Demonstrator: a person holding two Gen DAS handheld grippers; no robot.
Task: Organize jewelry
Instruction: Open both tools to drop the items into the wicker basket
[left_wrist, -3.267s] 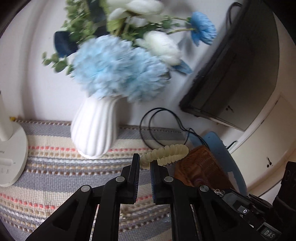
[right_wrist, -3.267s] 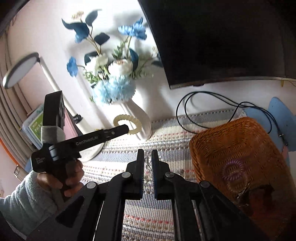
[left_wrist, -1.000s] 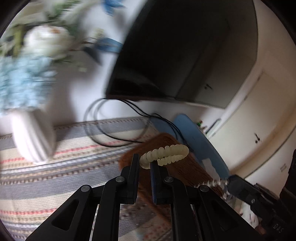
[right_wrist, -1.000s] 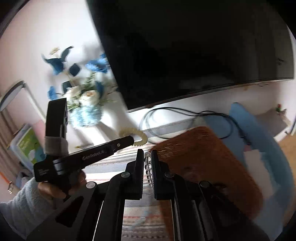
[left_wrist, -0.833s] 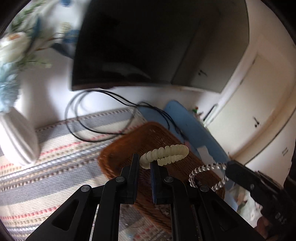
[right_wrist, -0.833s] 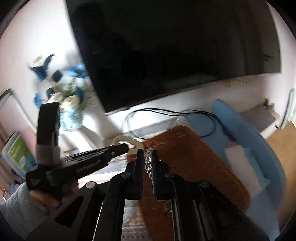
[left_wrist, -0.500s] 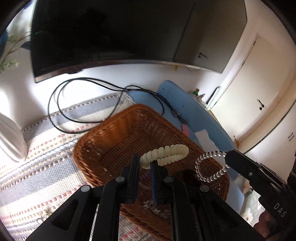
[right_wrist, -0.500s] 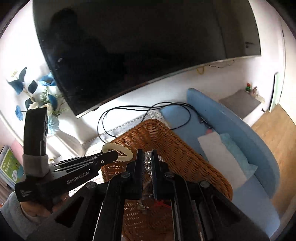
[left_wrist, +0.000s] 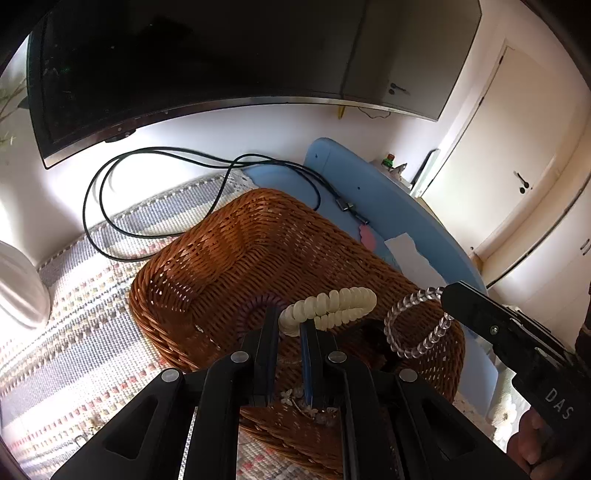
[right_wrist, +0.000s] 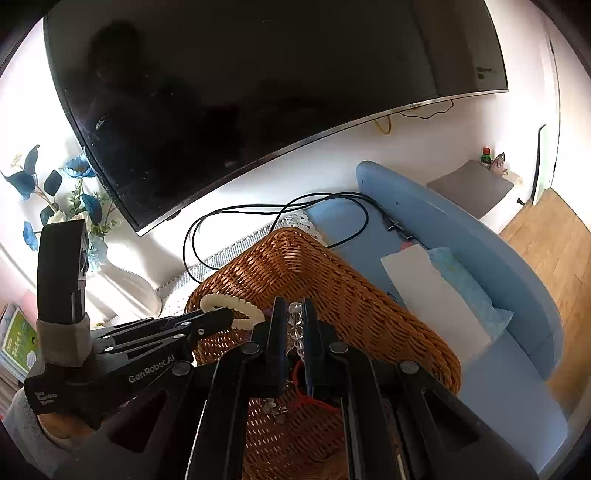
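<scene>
My left gripper (left_wrist: 289, 325) is shut on a cream spiral bracelet (left_wrist: 328, 308) and holds it over the brown wicker basket (left_wrist: 229, 254). My right gripper (right_wrist: 294, 321) is shut on a clear bead bracelet (right_wrist: 295, 326), also over the basket (right_wrist: 354, 295). In the left wrist view the clear bracelet (left_wrist: 417, 325) hangs from the right gripper's tip at the right. In the right wrist view the cream bracelet (right_wrist: 232, 310) shows at the left gripper's tip. A purple spiral band (left_wrist: 255, 306) and other small pieces lie inside the basket.
The basket stands on a striped woven mat (left_wrist: 74, 332). A large dark TV (right_wrist: 258, 92) hangs behind, with black cables (left_wrist: 155, 177) below it. A white vase with blue flowers (right_wrist: 85, 240) stands at the left. A blue padded surface (right_wrist: 480, 266) with white paper lies at the right.
Both grippers swung right from the vase side to above the basket and moved closer over it, each still holding its bracelet.
</scene>
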